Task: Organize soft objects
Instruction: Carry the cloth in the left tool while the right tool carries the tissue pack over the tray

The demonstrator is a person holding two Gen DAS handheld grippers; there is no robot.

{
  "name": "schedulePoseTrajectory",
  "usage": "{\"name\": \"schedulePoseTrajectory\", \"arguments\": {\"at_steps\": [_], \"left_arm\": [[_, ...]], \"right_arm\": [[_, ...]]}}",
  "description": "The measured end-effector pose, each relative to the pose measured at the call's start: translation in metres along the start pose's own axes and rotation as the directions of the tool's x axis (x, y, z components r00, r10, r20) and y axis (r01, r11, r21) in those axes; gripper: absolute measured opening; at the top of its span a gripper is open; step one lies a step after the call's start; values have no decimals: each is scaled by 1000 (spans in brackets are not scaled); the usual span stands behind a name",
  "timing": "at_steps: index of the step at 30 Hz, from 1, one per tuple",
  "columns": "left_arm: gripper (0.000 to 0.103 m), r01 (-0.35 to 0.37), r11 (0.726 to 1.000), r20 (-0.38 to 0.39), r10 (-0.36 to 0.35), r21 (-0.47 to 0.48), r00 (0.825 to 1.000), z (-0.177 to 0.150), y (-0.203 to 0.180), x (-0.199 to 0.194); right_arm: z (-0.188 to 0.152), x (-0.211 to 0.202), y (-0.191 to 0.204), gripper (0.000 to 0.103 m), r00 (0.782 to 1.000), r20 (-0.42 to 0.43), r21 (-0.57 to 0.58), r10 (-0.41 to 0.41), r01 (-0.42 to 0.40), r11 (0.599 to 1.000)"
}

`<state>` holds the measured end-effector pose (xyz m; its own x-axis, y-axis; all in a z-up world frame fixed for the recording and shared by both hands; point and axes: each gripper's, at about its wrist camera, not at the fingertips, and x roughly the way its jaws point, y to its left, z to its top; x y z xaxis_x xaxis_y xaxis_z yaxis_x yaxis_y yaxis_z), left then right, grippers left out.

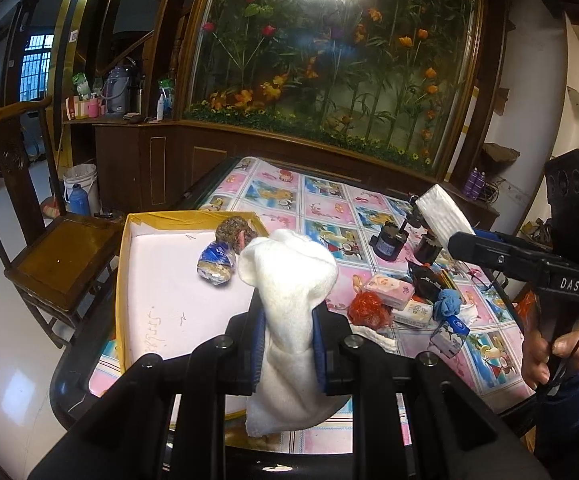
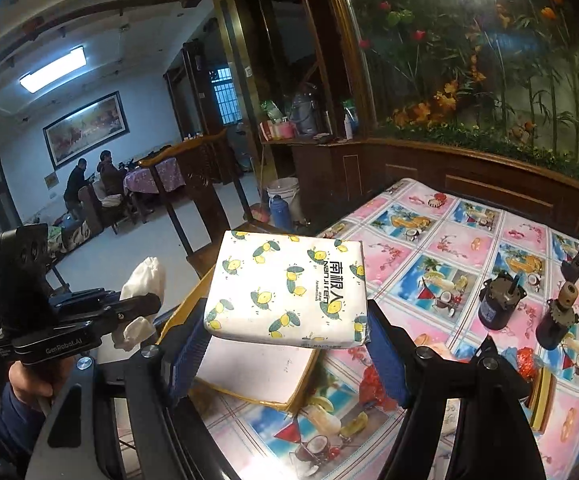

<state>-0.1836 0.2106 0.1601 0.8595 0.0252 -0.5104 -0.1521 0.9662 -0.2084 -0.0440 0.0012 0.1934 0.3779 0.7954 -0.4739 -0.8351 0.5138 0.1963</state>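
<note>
My left gripper (image 1: 289, 316) is shut on a white sock (image 1: 289, 280), which sticks up between the fingers and hangs down below them. Just beyond it lies a yellow-rimmed box (image 1: 129, 280) with a white floor, holding a brown ball (image 1: 235, 234) and a blue-wrapped packet (image 1: 215, 266). My right gripper (image 2: 285, 312) is shut on a lemon-print tissue pack (image 2: 289, 284), held in the air above the box (image 2: 257, 376). From the left wrist view, the right gripper (image 1: 447, 234) and its tissue pack (image 1: 443, 212) hang over the table's right side. The left gripper (image 2: 141, 312) shows at the left of the right wrist view.
On the patterned tablecloth (image 1: 321, 200) lie a red mesh ball (image 1: 369, 308), a pink tissue pack (image 1: 389, 290), a blue cloth (image 1: 447, 304) and two black motors (image 2: 501, 300). A wooden chair (image 1: 61, 256) stands left of the table. A cabinet with flowers lines the far side.
</note>
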Motion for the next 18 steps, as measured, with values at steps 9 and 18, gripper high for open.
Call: {"name": "schedulePoseTrajectory", "arguments": {"at_steps": [9,18], "left_arm": [[20,13,997,79,-19,79,997,51,-25,-58],[20,54,980,155,-84,191,984,116,-76,-106]], "right_arm": [[59,-66,24,78,989,148,-66,13,-3,998],[92,-144,46,78,962,274,-108,-16,47,993]]}}
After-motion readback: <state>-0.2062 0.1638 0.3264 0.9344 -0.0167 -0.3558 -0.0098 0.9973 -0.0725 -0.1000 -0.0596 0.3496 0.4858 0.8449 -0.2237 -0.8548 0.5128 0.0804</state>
